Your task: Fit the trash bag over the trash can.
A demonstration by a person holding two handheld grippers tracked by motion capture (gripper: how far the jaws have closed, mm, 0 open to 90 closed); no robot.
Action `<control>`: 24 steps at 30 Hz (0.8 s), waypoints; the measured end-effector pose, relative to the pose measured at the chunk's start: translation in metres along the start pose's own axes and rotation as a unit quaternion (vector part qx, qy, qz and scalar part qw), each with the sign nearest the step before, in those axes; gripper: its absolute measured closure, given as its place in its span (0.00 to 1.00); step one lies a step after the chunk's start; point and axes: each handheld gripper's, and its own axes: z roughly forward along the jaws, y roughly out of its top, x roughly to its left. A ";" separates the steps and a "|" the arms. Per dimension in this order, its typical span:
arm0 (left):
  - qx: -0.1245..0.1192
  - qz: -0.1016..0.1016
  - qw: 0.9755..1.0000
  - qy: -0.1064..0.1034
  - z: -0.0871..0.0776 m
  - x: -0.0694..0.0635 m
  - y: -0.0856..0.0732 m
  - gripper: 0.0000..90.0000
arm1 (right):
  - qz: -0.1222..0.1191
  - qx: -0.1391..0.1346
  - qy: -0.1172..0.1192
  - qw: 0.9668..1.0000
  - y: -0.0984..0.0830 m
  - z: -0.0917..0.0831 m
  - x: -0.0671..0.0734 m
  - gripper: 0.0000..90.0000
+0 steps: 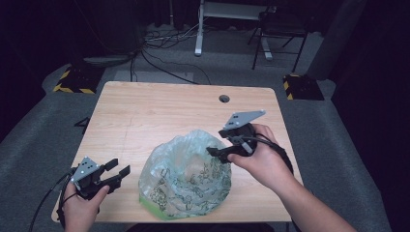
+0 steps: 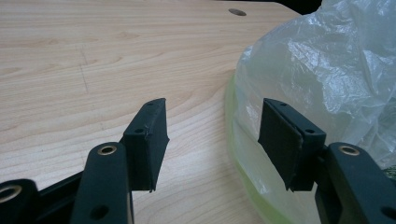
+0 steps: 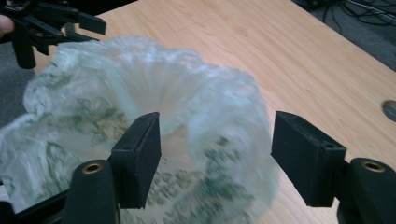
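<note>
Left gripper (image 1: pixel 118 173) low at table (image 1: pixel 145 111) edge, jaws released, right gripper (image 1: pixel 216 151) raised over plastic bag (image 1: pixel 186 176), jaws released.

Plastic bag (image 1: pixel 186 176) blocks near-centre table (image 1: pixel 159 111); far half free.

Both claws, left (image 1: pixel 118 173) and right (image 1: pixel 212 153), agape.

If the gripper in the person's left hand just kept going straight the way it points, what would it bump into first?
Most likely the plastic bag. The left gripper has open jaws, and the bag's green-edged side sits just ahead by its right jaw. The left jaw faces bare table. Depth is hard to judge.
</note>
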 end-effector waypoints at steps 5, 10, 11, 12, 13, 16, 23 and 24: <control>0.001 0.001 1.000 0.001 0.002 0.000 0.001 0.47 | 0.021 -0.012 -0.022 0.999 -0.023 -0.020 -0.019 0.36; 0.008 0.006 1.000 0.006 0.005 -0.001 0.000 0.47 | 0.041 -0.021 -0.043 0.998 -0.041 -0.036 -0.035 0.35; 0.010 0.007 1.000 0.006 0.005 -0.001 -0.001 0.47 | 0.046 -0.022 -0.047 0.998 -0.045 -0.038 -0.039 0.34; 0.010 0.009 1.000 0.008 0.005 -0.001 -0.001 0.47 | 0.051 -0.023 -0.051 0.997 -0.049 -0.041 -0.042 0.34; 0.011 0.009 1.000 0.009 0.005 -0.001 -0.001 0.47 | 0.056 -0.024 -0.054 0.997 -0.053 -0.043 -0.045 0.34; 0.012 0.014 1.000 0.015 0.004 -0.001 0.000 0.46 | 0.066 -0.024 -0.064 0.995 -0.064 -0.049 -0.053 0.33; 0.019 0.016 0.999 0.024 0.004 0.003 -0.003 0.46 | 0.089 -0.026 -0.083 0.992 -0.089 -0.058 -0.069 0.32; 0.019 0.015 0.999 0.025 0.004 0.003 -0.003 0.46 | 0.093 -0.025 -0.084 0.992 -0.092 -0.059 -0.071 0.32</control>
